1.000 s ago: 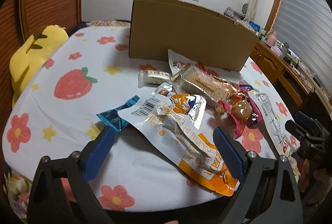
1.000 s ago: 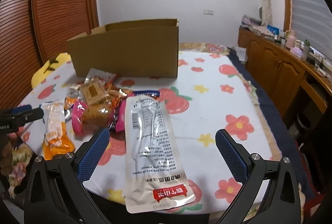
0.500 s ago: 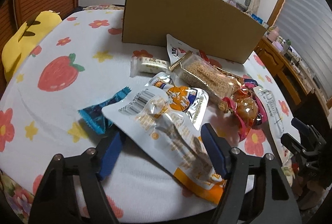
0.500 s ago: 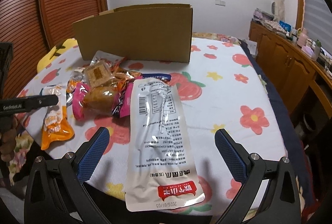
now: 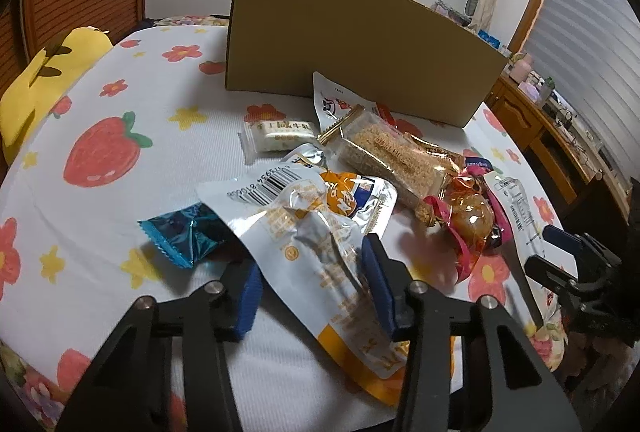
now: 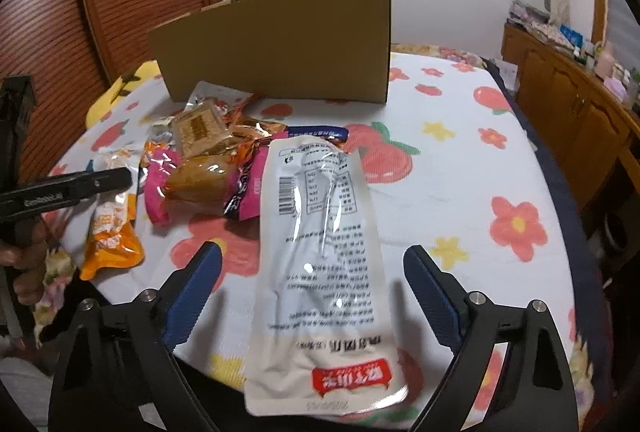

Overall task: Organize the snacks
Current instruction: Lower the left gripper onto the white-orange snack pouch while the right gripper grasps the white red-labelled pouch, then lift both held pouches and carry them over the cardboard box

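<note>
Left gripper (image 5: 312, 284) jaws have just been closing round the orange pouch (image 5: 320, 252); its pads now flank the crumpled pack, seemingly touching but not surely pinching yet. A second ago they stood wide. Right gripper (image 6: 312, 284), spread and narrowing slightly, straddles the white pouch (image 6: 320, 244) without contact. Both pouches lie in front of the box (image 5: 352, 47), the other snacks heaped between them and it. Judging by this, the first pick is starting; nothing is seen boxed yet
</note>
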### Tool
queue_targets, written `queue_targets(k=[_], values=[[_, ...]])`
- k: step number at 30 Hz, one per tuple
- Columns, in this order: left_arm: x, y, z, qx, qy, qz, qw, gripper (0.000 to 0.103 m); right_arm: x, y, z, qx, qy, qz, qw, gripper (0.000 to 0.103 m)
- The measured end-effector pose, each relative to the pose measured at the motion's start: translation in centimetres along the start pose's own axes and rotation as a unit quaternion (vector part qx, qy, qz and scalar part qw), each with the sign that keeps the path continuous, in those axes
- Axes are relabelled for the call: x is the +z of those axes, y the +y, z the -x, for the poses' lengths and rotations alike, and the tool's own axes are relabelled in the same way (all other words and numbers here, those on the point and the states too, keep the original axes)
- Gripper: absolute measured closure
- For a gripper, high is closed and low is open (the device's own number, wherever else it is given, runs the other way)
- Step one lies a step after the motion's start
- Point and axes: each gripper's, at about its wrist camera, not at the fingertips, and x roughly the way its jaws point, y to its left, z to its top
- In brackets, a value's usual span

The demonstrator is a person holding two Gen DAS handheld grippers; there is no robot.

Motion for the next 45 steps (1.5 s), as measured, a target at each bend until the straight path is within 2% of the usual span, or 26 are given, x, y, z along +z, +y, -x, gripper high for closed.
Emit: queue_targets(k=[8, 13, 19, 22, 24, 28, 45], values=[[-0.3, -0.1, 0.6, -0.004, -0.015, -0.003, 0.9999, 0.066, 0.7, -1.2, -1.6, 0.024, 0.030, -0.012, 0.999, 0.016], [-0.2, -0.1, 0.3, -0.002, -0.013, -0.005, 0.9999, 0.063, 1.8, -1.7, -2.3, 0.039, 0.042, -0.010, 0.998, 0.028], [0.0, 0.0, -0.3, 0.001, -0.006, -0.006, 1.0000, 0.058, 2.4, -1.1, -3.2, 0.037, 0.056, 0.013, 0.998, 0.029], [-0.2, -0.2, 0.0, 0.000, -0.015, -0.013, 0.9998, 0.064, 2.4, -0.9, -3.3, 0.032, 0.058, 0.022, 0.998, 0.030], [-0.3, -0.4, 0.4, 0.002, -0.023, -0.022, 0.9995, 0.068, 2.3, -1.0, -3.2, 0.025, 0.057, 0.025, 0.998, 0.035], [-0.4, -0.2, 1.1, -0.010, -0.035, -0.013, 0.9993, 0.077, 2.3, -1.4, -3.1, 0.031, 0.056, 0.022, 0.998, 0.038], [-0.5, -0.2, 3.1, -0.035, -0.073, -0.016, 0.9966, 0.082, 2.3, -1.6, -2.2, 0.040, 0.028, 0.006, 0.999, 0.039]])
